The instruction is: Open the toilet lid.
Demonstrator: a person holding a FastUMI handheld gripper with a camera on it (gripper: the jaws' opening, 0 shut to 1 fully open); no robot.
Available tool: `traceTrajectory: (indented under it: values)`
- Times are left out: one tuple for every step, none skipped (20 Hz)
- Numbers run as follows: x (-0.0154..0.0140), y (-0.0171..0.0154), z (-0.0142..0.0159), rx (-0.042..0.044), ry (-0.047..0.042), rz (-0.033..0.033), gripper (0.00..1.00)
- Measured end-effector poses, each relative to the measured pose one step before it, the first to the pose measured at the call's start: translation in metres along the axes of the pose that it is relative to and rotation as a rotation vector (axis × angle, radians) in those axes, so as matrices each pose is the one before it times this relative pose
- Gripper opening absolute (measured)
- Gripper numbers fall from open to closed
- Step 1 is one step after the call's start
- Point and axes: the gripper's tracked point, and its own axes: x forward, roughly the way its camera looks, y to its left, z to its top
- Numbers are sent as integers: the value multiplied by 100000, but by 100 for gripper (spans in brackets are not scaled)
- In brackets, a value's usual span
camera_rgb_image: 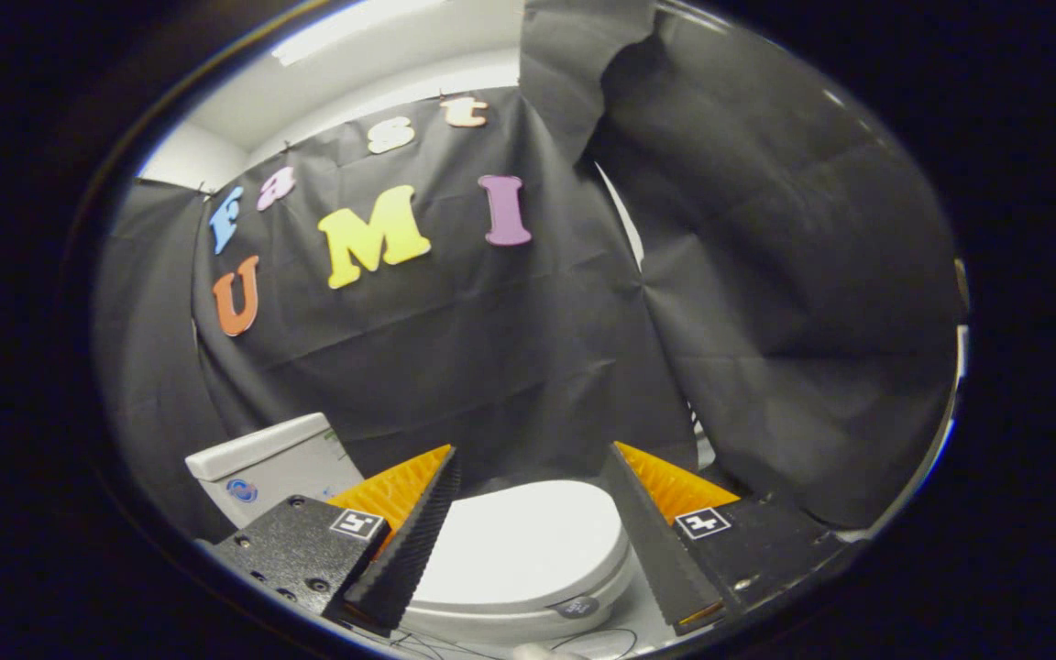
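Observation:
A white toilet with its lid down lies below and between my fingers. The lid is flat and closed over the bowl, its rounded front edge toward the right finger. The white tank stands behind the left finger. My gripper hangs open above the lid, fingers spread wide, nothing held between them. A small dark oval badge sits on the seat's rim below the lid.
Black cloth walls close in behind the toilet and on the right, with a narrow white gap between two cloth panels. A thin cable lies on the floor by the toilet's base.

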Motion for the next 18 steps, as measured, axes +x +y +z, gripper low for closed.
traceTrajectory:
  values:
    - [609,-1145,-1476,3279,2398,-1344,100]
    - [329,-835,-1149,2980,2333,-812,100]
    - [433,-1116,-1194,3603,3130,-1039,100]
    - [352,-975,-1022,3327,2445,-768,100]
    - [333,-872,-776,3122,1918,-798,100]
    - [366,-1060,-724,3845,2227,-1091,100]
    - [357,-1085,-933,4714,2916,-820,100]
    - [361,-633,-636,4963,1452,428,100]
    - [330,-940,-1134,5031,4261,-789,100]
    - [293,-1313,-1430,858,4678,-3553,100]
    - [230,-577,-994,-1314,2354,-692,100]
    - [305,-266,-1120,-2605,2536,-118,100]
    - [74,333,-621,1878,2052,2191,100]
    - [201,606,-582,4800,3612,2711,100]
    - [265,-64,-1041,3605,4698,653,100]
    - [426,-173,-621,3818,2814,593,99]
    - [362,-110,-356,2945,1508,416,99]
    - [169,-478,-432,1076,1511,-280,99]
